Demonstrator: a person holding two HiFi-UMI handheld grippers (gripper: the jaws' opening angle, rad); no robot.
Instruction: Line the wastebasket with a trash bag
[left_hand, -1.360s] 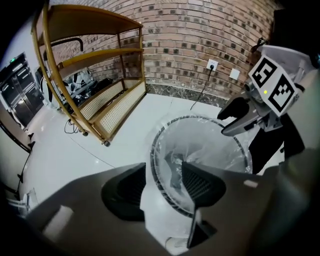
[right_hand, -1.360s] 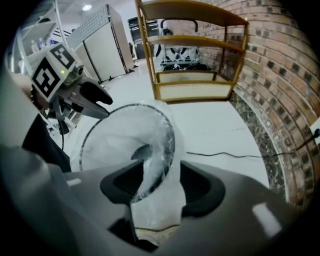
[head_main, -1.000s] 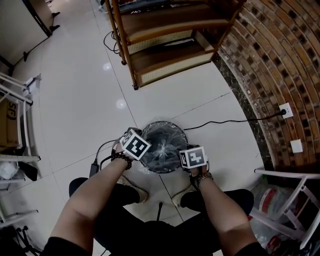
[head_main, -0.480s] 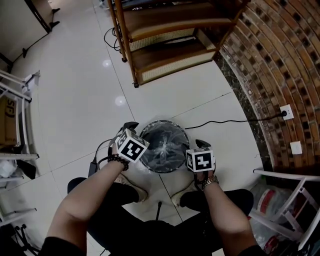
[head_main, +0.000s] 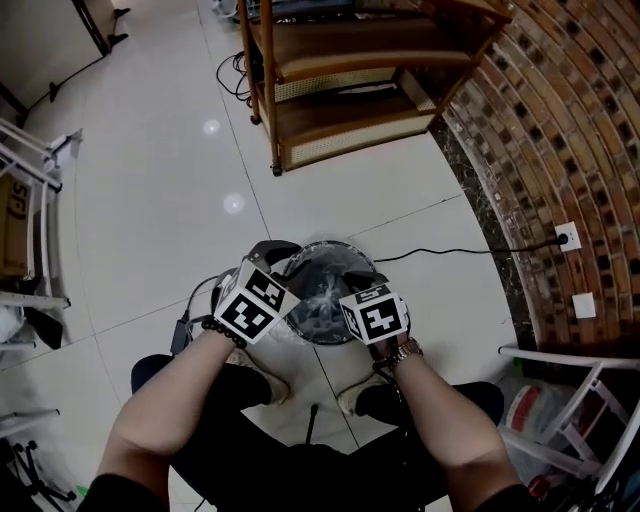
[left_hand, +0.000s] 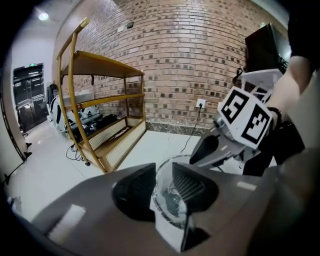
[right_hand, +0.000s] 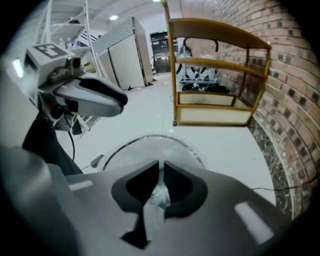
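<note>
Jaws just closing, my left gripper (left_hand: 163, 186) and right gripper (right_hand: 160, 181) are pinching the trash bag (right_hand: 156, 200) to spread over the wastebasket (head_main: 335, 246).

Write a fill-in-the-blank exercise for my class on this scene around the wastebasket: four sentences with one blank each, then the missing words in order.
1. The round wastebasket on the floor contains a clear plastic ___.
2. The wall at the right of the head view is built of ___.
3. A black cable runs across the floor to a wall ___.
4. The floor is laid with large white ___.

Missing words: bag; brick; socket; tiles.
</note>
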